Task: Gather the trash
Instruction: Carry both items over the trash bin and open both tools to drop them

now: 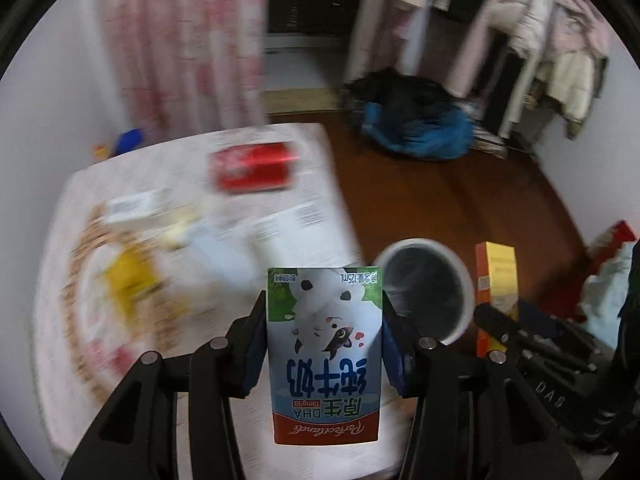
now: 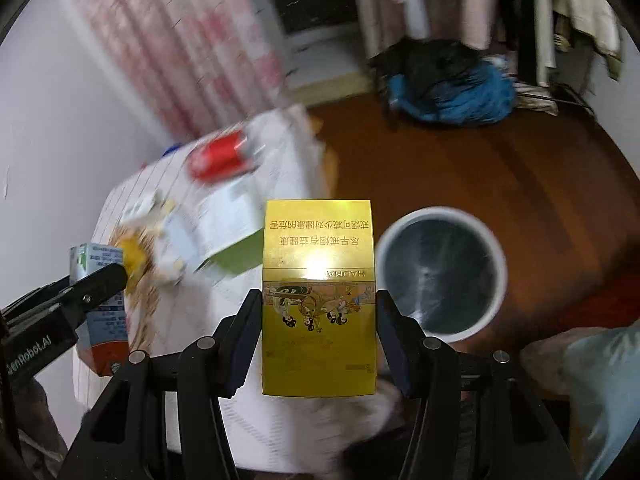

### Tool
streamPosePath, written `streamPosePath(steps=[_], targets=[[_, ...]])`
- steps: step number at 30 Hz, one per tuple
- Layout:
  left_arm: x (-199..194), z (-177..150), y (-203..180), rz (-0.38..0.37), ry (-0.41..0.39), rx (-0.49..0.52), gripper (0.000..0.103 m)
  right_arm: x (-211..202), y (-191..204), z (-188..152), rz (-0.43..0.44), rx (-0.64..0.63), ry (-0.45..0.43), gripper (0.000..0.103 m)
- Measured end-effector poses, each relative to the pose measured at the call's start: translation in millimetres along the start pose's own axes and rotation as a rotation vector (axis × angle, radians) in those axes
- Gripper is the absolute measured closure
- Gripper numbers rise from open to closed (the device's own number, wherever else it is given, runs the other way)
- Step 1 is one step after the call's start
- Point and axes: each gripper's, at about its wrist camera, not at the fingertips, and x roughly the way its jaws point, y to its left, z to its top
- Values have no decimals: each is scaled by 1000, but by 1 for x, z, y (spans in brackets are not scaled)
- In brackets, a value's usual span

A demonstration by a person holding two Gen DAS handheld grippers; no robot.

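The left gripper (image 1: 324,344) clamps a milk carton (image 1: 325,354) above the table's (image 1: 320,168) near edge; the right gripper (image 2: 319,340) clamps a gold box (image 2: 319,300) closer to the bin (image 2: 440,272) on the floor. Released short of the rim, either could land on the floor. A red can (image 1: 254,168) sits near the far edge; blur hides the other litter

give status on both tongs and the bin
Left tongs shut on milk carton. Right tongs shut on gold box. Bin open on floor, path unobstructed.
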Motion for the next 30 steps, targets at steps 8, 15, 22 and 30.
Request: streamPosePath(steps=[8, 15, 22, 30], targets=[[135, 42, -86, -146, 208, 28, 57, 64, -141, 26, -100, 151, 96, 45], [218, 47, -135, -164, 365, 68, 56, 141, -204, 34, -99, 233, 181, 45], [233, 48, -138, -92, 339, 83, 5, 193, -229, 33, -94, 267, 260, 34], [231, 36, -133, -14, 295, 123, 3, 192, -233, 21, -177, 251, 287, 0]])
